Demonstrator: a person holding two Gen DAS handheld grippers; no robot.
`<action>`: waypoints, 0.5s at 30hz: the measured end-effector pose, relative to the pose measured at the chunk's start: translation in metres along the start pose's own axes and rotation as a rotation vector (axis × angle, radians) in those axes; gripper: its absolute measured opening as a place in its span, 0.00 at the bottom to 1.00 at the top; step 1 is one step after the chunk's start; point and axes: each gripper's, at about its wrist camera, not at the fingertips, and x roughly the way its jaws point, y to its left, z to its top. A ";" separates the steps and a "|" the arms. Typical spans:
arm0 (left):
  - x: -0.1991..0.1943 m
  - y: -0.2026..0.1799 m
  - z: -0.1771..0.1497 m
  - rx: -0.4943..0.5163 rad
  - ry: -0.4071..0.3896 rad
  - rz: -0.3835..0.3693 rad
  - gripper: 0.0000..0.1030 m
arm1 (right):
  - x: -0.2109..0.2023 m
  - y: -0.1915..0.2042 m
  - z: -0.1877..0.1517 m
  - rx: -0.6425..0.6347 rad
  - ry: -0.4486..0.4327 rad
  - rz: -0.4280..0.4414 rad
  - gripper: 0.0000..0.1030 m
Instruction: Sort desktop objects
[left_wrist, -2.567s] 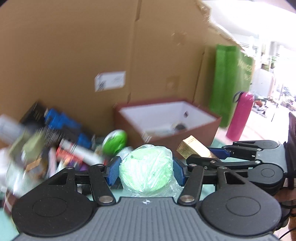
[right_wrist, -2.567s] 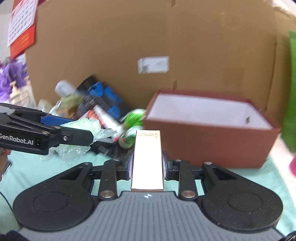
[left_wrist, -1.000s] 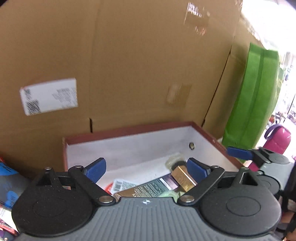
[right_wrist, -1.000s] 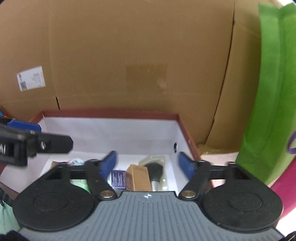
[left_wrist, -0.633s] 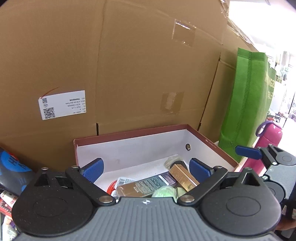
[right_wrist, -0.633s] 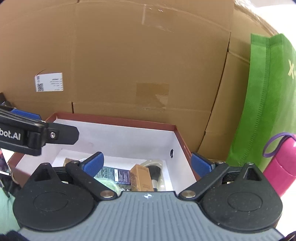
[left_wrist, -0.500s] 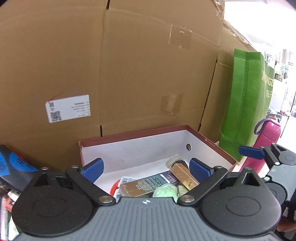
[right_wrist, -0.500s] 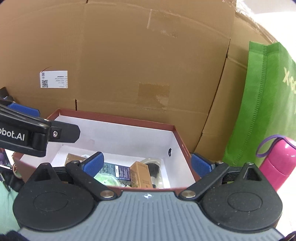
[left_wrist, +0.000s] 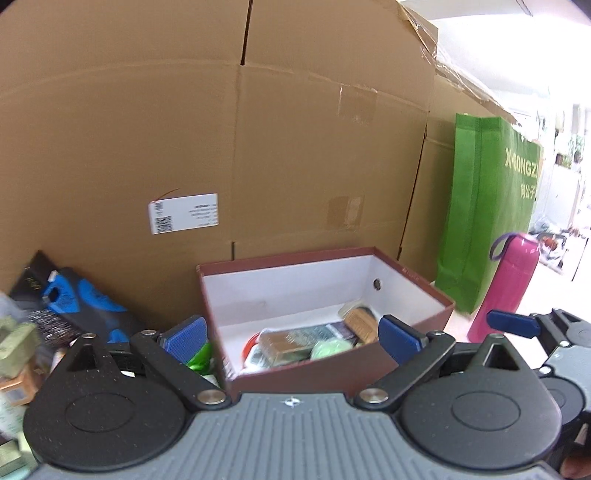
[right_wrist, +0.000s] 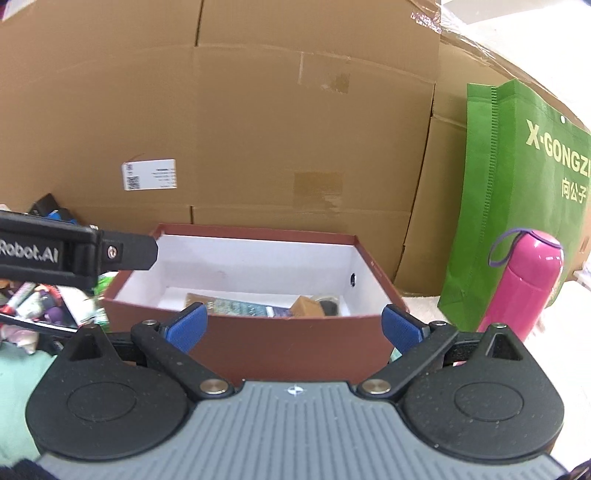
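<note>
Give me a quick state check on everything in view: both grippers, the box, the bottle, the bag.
left gripper: open, empty.
right gripper: open, empty.
red-brown box: lid off, holds several items.
green round item: lying inside the box.
tan carton: lying inside the box.
pink bottle: upright, capped.
green bag: standing against the cardboard.

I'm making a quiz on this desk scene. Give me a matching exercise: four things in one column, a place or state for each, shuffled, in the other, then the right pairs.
Things:
1. green ball
2. pink bottle
3. left gripper
4. white label

Places or states:
A. stuck on the big cardboard box
B. open, holding nothing
C. inside the red box
D. upright beside the green bag

Pairs: 1-C, 2-D, 3-B, 4-A
</note>
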 end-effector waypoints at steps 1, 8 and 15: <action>-0.004 0.000 -0.003 0.004 0.001 0.009 0.99 | -0.005 0.002 -0.002 0.003 -0.001 0.002 0.95; -0.026 0.003 -0.023 0.000 0.008 0.036 0.99 | -0.029 0.016 -0.016 0.016 -0.008 0.006 0.95; -0.041 0.004 -0.039 -0.019 0.017 0.035 0.99 | -0.049 0.031 -0.029 -0.003 -0.009 0.000 0.95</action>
